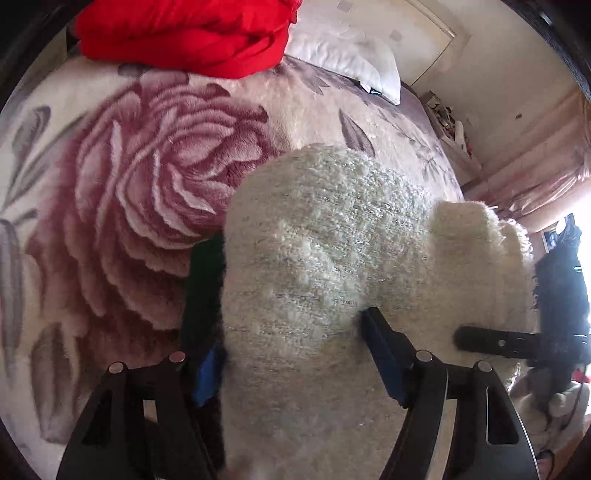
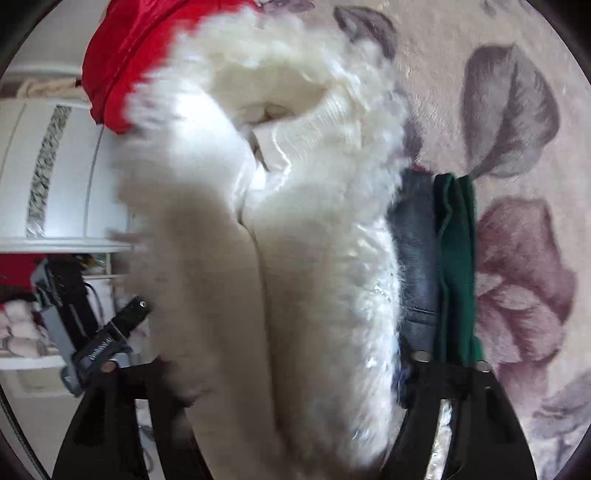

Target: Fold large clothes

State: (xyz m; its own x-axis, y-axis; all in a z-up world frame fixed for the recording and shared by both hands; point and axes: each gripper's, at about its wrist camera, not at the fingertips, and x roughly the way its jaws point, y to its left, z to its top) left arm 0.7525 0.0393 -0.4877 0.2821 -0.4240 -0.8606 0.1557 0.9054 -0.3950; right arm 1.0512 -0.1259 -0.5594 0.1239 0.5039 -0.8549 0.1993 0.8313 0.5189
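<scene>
A folded white fluffy sweater (image 1: 325,258) fills the middle of both wrist views. It rests over a folded stack, of which a green piece (image 2: 456,258) and a denim piece (image 2: 413,258) show beside it. My left gripper (image 1: 291,336) stands wide with the bundle between its blue pads; I see no squeeze on it. In the right wrist view the sweater (image 2: 295,221) covers the fingers of my right gripper (image 2: 291,332), so its pads are hidden. A black finger of the right gripper (image 1: 498,341) shows at the sweater's far side.
All of this lies on a bed with a rose-patterned plush blanket (image 1: 129,184). At the bed's far end are a red garment (image 1: 184,33) and a white pillow (image 1: 351,55). Beyond the bed are pink curtains (image 1: 535,166) and a white wardrobe (image 2: 55,173).
</scene>
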